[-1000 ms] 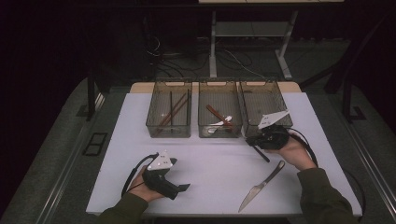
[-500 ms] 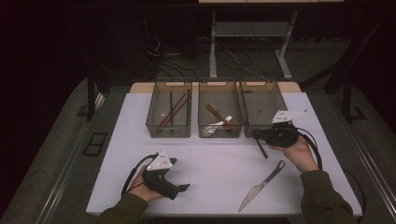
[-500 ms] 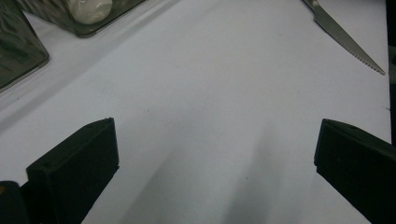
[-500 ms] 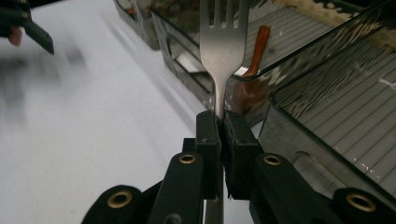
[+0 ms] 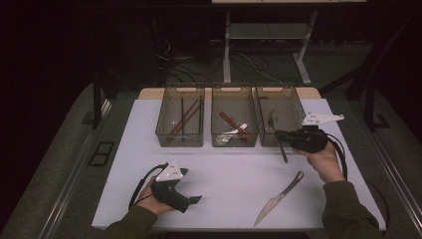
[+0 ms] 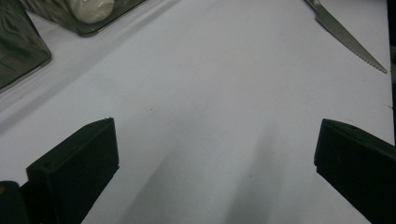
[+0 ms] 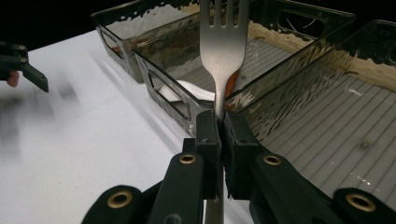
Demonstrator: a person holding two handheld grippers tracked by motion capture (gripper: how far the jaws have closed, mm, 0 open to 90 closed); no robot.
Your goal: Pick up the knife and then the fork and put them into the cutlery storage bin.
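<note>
Metal fork (image 7: pixel 223 44) clamped in right hand-held gripper (image 7: pixel 219 122) (tines toward twelve o'clock) over rightmost bin (image 5: pixel 293 107); left hand-held gripper (image 6: pixel 210 154) spread apart above white surface (image 5: pixel 224 169).

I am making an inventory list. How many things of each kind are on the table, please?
Clear bins: 3
Chopsticks: 2, as far as can be told
Spoon: 1
Brown stick: 1
Fork: 1
Knife: 1
Total: 9
</note>
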